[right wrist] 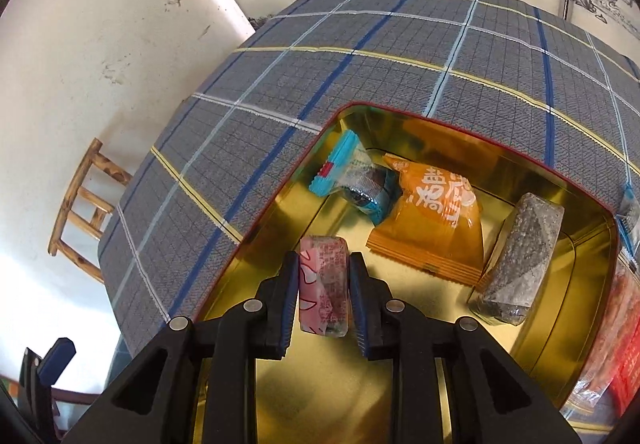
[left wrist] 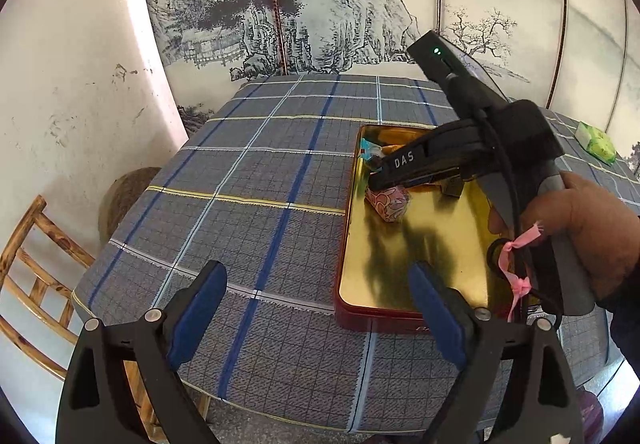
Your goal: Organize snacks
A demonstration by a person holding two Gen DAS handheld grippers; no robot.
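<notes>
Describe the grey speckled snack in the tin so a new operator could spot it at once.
Start at the open gold-lined tin on the plaid tablecloth. Along its right-hand wall, beside the orange packet, the grey speckled bar leans tilted. It is the only clear-wrapped, colourless block; the pink snack is clamped in the right gripper, and the blue-edged packet lies further back.

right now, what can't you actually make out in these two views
- Left wrist view: the right gripper covers most snacks in the gold tin; only the pink-wrapped snack shows clearly.
- Right wrist view: whether the pink-wrapped snack touches the tin floor is unclear.
- Right wrist view: the red packet is cut off by the edge; its print is unreadable.
- Left wrist view: the green pack is too small to identify.
- The left gripper hangs open.
</notes>
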